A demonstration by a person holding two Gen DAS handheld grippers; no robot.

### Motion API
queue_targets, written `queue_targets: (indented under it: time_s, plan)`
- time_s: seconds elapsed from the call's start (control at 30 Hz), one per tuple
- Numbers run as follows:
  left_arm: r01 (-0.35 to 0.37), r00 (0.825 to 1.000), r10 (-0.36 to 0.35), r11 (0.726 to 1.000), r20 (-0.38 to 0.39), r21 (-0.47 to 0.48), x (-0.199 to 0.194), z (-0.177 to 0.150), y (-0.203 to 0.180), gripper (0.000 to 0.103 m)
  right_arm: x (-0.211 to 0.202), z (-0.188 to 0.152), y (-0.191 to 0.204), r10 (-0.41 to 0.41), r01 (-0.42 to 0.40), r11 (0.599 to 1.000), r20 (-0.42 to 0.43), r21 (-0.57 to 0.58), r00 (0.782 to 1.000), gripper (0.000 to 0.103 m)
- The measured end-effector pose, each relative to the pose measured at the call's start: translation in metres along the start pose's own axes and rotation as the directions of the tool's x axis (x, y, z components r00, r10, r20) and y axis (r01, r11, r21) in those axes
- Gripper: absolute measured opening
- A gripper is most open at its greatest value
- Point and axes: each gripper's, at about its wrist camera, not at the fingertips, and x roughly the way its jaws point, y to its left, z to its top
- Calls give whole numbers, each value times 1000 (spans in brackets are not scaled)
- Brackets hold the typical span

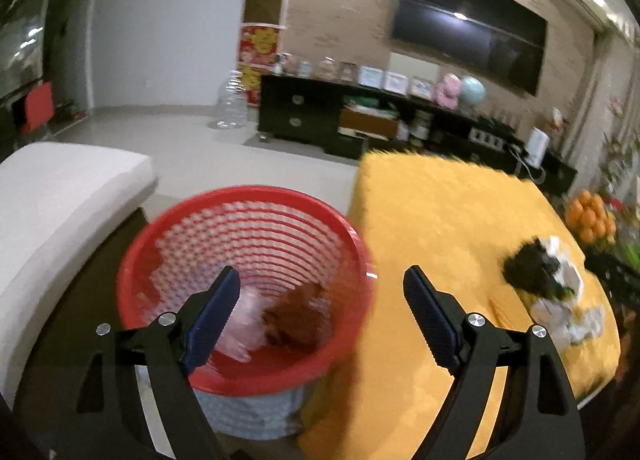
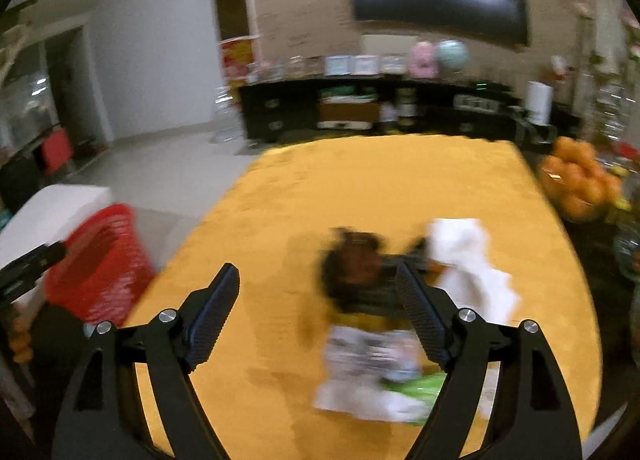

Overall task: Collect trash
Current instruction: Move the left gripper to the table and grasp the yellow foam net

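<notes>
Trash pile (image 2: 384, 300): a loose heap of crumpled white paper (image 2: 468, 260), a dark scrunched wrapper (image 2: 352, 264) and a printed white-and-green flat packet (image 2: 372, 364). It lies on the yellow-orange cloth-covered table (image 2: 360, 188), on the side away from the red plastic lattice wastebasket (image 1: 244, 280). Motion blur hides finer detail.

Handling, as judgement: all pieces look light, soft and crushable, not fragile. The paper wad should pinch well across its bulk. The flat packet may be slippery and is best taken by a raised edge or corner, since it lies flush on the cloth.

Right gripper (image 2: 316, 292): fingers spread wide, nothing between them; it sits just short of the pile, its right finger overlapping the pile's edge in view. Contact cannot be told.

Left gripper (image 1: 320, 292): fingers spread, empty, poised above the wastebasket rim. The wastebasket stands beside the table edge and already holds a pinkish bag (image 1: 244, 320) and a brown lump (image 1: 296, 316).

A bowl of oranges (image 2: 576, 180) sits beyond the table, on the side farthest from the wastebasket.
</notes>
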Motion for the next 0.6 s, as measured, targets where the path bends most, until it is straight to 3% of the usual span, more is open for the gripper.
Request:
queue_targets:
  time_s: [0.23,0.6]
  plan:
    - [71,991,-57,990,-118,119,28,-23,-64,81,5,-14,-53,-41,45,988,-26,146,999,78]
    - [199,950,-134,956,-284,214,86,-25,-175,81,-3,-18,-79,-22,27,970,-27,242,999,78]
